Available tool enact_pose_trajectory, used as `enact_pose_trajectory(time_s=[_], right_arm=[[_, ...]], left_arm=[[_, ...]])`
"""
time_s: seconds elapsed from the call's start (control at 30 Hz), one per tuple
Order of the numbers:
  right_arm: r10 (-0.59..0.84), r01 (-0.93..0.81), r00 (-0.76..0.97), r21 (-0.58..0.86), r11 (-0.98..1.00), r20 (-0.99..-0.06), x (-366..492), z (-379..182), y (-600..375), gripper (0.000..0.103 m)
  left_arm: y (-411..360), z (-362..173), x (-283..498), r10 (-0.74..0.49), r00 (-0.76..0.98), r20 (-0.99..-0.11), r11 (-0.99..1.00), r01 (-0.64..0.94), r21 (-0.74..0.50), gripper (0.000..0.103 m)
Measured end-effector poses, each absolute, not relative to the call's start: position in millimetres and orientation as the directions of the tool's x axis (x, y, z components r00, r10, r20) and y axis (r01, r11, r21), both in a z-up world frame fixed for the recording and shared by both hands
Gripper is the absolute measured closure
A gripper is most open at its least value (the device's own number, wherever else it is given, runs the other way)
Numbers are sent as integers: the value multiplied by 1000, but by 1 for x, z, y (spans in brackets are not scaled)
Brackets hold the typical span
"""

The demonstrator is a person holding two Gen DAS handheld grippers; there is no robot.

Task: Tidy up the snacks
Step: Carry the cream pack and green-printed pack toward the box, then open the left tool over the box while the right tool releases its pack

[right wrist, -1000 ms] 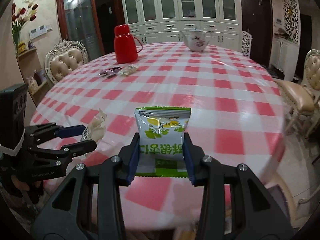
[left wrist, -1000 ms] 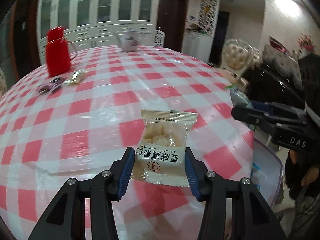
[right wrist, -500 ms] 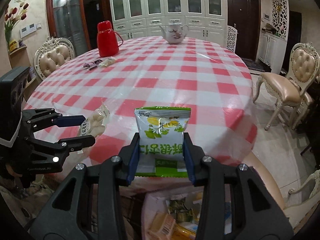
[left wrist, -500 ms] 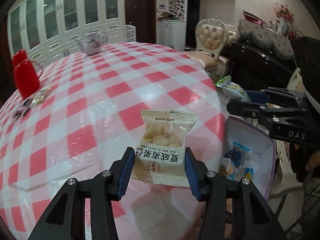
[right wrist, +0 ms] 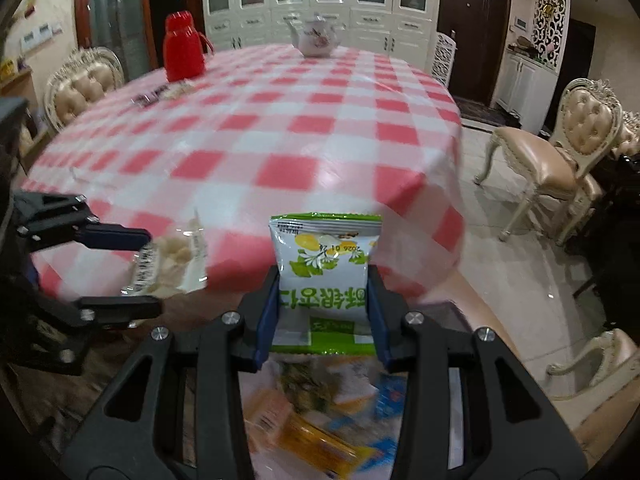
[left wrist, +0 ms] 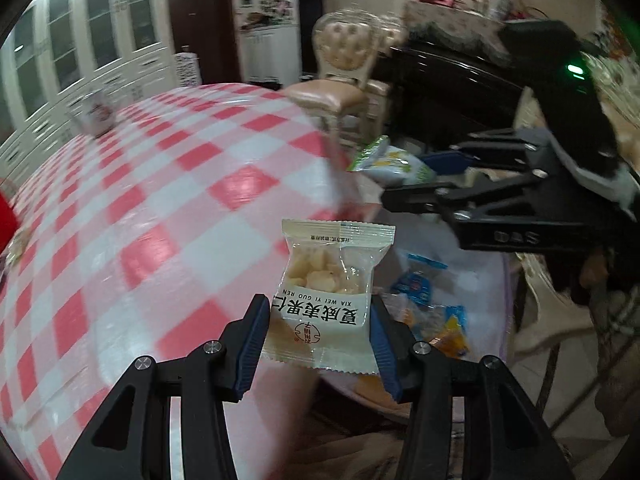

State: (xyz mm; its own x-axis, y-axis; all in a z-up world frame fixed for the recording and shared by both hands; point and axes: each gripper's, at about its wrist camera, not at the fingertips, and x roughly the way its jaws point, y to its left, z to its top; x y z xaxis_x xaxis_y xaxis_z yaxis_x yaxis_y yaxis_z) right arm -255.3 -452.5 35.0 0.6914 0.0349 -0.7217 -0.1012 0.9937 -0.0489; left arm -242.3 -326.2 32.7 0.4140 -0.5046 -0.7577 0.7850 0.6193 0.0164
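Observation:
My left gripper point(left wrist: 320, 340) is shut on a clear white nut packet point(left wrist: 328, 292), held past the edge of the red-checked table point(left wrist: 160, 208). My right gripper point(right wrist: 322, 312) is shut on a green and white snack bag point(right wrist: 324, 276). Both are held in the air over a pale bin point(left wrist: 492, 280) beside the table, with several snack packets point(right wrist: 320, 412) in it. Each gripper shows in the other's view: the right one point(left wrist: 408, 184) with its green bag, the left one point(right wrist: 148, 272) with its nut packet.
On the far table stand a red thermos point(right wrist: 184, 48) and a white teapot point(right wrist: 316, 36), with two small packets point(right wrist: 160, 94) near the thermos. Upholstered chairs point(right wrist: 560, 160) stand to the right, and a dark cabinet point(left wrist: 460, 92) behind.
Both grippers have carried their packets back off the table edge toward the bin, which now shows below them. The grips have not changed.

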Motion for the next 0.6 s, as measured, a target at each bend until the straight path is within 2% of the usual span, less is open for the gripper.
enact_pose_trajectory(time_s=[0.3, 0.47, 0.6], right_arm=[[-183, -69, 535, -259, 963, -825, -266, -11, -496, 58], [-245, -64, 454, -306, 950, -857, -276, -27, -521, 58], [-286, -111, 373, -348, 931, -883, -281, -39, -529, 56]], left_arm=[[-377, 5, -261, -512, 274, -814, 464, 886, 6, 53], [-401, -8, -272, -503, 230, -833, 393, 919, 16, 53], [-415, -13, -277, -544, 136, -828, 324, 944, -57, 49]])
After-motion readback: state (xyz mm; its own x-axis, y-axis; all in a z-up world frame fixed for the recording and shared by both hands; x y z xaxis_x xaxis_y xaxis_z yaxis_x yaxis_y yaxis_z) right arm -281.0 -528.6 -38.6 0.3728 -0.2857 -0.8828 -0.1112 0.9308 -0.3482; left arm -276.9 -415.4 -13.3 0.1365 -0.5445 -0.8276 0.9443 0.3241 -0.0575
